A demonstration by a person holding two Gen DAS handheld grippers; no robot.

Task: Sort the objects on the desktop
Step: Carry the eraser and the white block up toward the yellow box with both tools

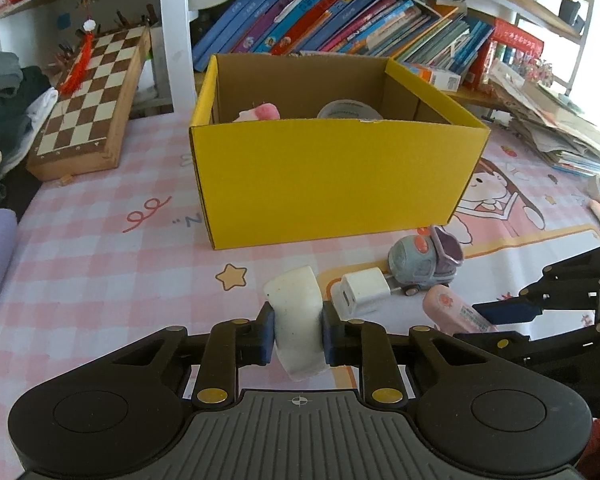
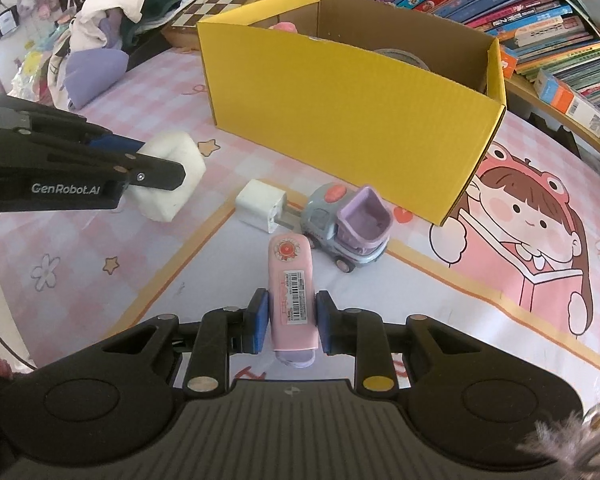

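My left gripper (image 1: 299,334) pinched the white sponge (image 1: 296,312) and my right gripper (image 2: 291,328) squeezed the pink case (image 2: 291,292), both just before the yellow box (image 1: 332,184), ready for dropping in, I think.

One yellow box (image 1: 332,184) stands mid-frame; two things show over its rim, one pink item (image 1: 262,112) and one tape roll (image 1: 348,110); below it, lower right of centre, lie one white charger (image 1: 362,290) and one toy truck (image 1: 424,264); one white block (image 1: 298,320) and one pink case (image 2: 290,300) sit at the bottom centre of their views; two grippers (image 1: 298,338) (image 2: 290,326) are present; one chessboard (image 1: 88,96) leans at upper left; one row of books (image 1: 340,20), too many to count, fills the top.
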